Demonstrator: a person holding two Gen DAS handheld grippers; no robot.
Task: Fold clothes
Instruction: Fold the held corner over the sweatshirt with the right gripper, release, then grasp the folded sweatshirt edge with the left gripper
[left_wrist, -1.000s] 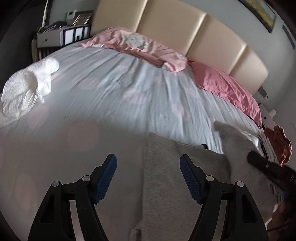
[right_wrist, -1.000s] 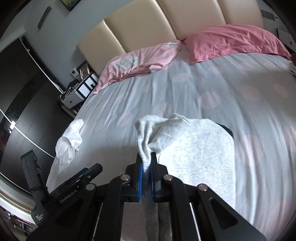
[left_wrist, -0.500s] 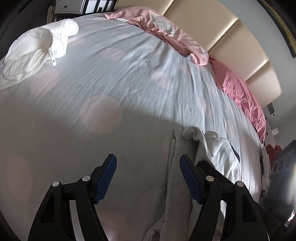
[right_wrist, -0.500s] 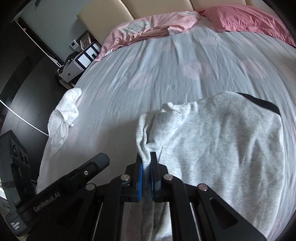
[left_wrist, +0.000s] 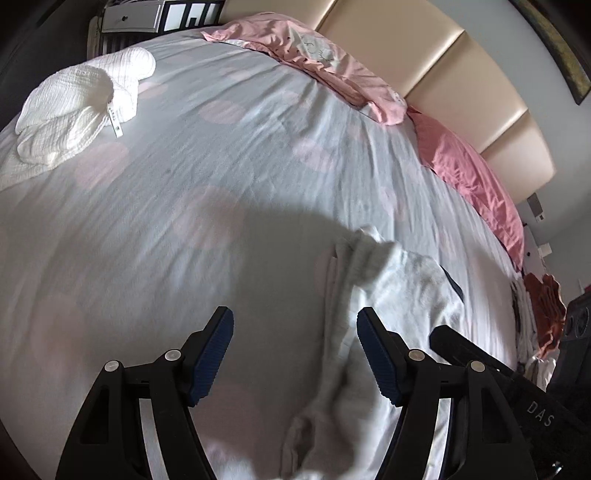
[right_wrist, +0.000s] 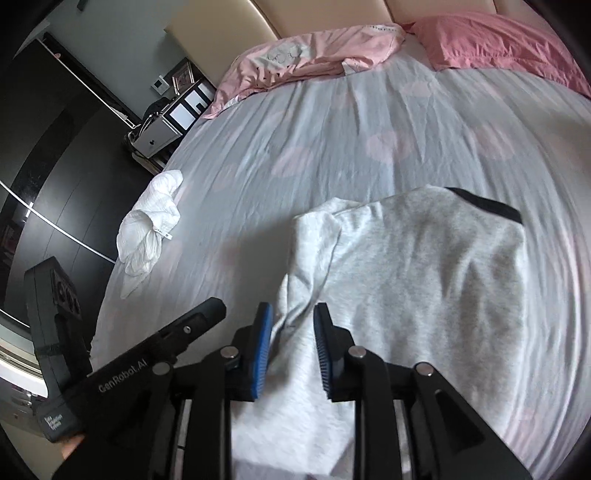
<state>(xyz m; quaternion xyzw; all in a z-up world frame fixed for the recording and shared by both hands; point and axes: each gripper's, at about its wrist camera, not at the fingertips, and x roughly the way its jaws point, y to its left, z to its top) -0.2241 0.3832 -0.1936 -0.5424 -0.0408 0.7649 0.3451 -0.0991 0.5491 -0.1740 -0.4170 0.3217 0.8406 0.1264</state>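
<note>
A light grey sweatshirt (right_wrist: 424, 266) with a black collar lies on the bed, its left sleeve folded inward along the body. My right gripper (right_wrist: 293, 350) is open, its blue pads on either side of the folded sleeve. In the left wrist view my left gripper (left_wrist: 295, 354) is open and empty, just left of the sweatshirt (left_wrist: 388, 295), with the right pad over the cloth's edge. The left gripper's body (right_wrist: 159, 358) also shows in the right wrist view.
A crumpled white garment (left_wrist: 81, 107) lies at the bed's left edge; it also shows in the right wrist view (right_wrist: 151, 225). Pink pillows (right_wrist: 369, 51) rest against the beige headboard. A nightstand (right_wrist: 166, 125) stands at left. More clothes (left_wrist: 543, 306) lie at the far right.
My right gripper was shut on the grey sleeve, carried it down over the body, and has now opened, leaving it on the bed. My left gripper stayed open and dipped toward the bed.
</note>
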